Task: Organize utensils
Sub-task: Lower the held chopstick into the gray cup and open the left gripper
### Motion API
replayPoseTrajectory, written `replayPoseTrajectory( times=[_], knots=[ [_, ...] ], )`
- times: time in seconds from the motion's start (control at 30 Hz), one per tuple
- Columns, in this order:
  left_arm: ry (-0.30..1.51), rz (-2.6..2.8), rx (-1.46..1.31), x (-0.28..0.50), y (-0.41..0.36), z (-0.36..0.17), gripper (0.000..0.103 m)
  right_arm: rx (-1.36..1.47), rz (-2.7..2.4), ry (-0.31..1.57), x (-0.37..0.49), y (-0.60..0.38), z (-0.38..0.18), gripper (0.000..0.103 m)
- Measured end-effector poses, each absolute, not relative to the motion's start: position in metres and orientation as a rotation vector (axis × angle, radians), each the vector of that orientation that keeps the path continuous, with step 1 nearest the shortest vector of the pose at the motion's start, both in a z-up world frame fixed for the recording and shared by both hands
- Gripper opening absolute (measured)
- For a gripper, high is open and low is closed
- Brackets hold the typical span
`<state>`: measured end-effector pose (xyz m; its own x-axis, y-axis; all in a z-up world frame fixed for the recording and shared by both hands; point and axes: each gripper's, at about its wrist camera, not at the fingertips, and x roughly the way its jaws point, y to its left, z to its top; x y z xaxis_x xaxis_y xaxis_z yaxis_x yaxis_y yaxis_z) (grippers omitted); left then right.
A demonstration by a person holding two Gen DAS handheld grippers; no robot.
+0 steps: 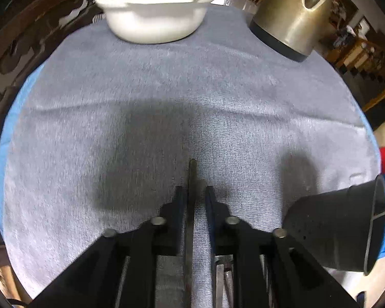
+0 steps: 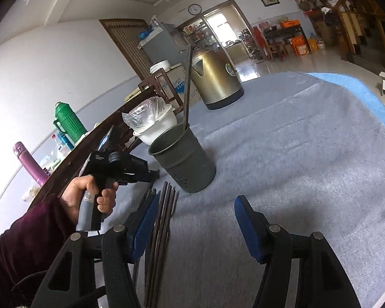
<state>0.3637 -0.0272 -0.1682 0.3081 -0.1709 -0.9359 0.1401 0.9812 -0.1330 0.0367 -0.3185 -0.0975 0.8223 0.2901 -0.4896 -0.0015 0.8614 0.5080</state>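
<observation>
In the left wrist view the left tongs [image 1: 195, 192] are pressed together on a single dark chopstick [image 1: 192, 177], whose tip pokes out toward twelve o'clock just above the grey cloth [image 1: 166, 89] that covers the bench. At four o'clock of those tongs, near the frame's edge, the dark perforated utensil holder [image 1: 341, 225] shows. Far off at twelve o'clock sits a white bowl [image 1: 154, 23] with clear plastic bunched in it, and at one o'clock stands a brass-coloured kettle [image 1: 292, 12] on a dark base. In the right wrist view the right tongs [image 2: 195, 223] stand spread wide with blue pads, nothing between them but cloth. Just beside the left-hand pad, at about nine o'clock, a bundle of dark chopsticks [image 2: 161, 220] lies flat on the cloth. At ten o'clock a hand [image 2: 89, 195] in a maroon sleeve [image 2: 25, 243] grips the handle of the other gripper. Beyond the bundle, at twelve o'clock, the utensil holder [image 2: 184, 164] stands upright with one chopstick [image 2: 187, 84] leaning in it. Behind it, at eleven o'clock, is the white bowl [image 2: 159, 125], and farther still the kettle [image 2: 215, 79].
</observation>
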Motion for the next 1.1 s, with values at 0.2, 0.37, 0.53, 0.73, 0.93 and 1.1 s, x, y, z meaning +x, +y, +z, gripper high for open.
replayPoseTrajectory(
  times=[0.2, 0.37, 0.53, 0.73, 0.93, 1.1],
  knots=[
    [1.153, -0.198, -0.046, 0.349, -0.019, -0.151, 0.005, 0.483, 0.156, 0.582, 0.036, -0.314, -0.093, 0.065],
    [1.027, -0.241, -0.061, 0.320, -0.011, -0.103, 0.005, 0.450, 0.164, 0.587, 0.037, -0.303, -0.095, 0.065],
    [0.867, -0.309, -0.075, 0.278, -0.012, -0.038, 0.005, 0.423, 0.166, 0.596, 0.040, -0.292, -0.110, 0.065],
    [0.680, -0.364, -0.086, 0.227, -0.011, 0.032, 0.005, 0.471, 0.131, 0.581, 0.044, -0.309, -0.130, 0.064],
    [0.562, -0.387, -0.201, 0.211, -0.001, 0.071, 0.005, 0.587, 0.130, 0.567, 0.045, -0.335, -0.138, 0.064],
    [0.498, -0.390, -0.232, 0.202, -0.008, 0.092, 0.005, 0.640, 0.145, 0.597, 0.049, -0.343, -0.145, 0.064]
  ],
)
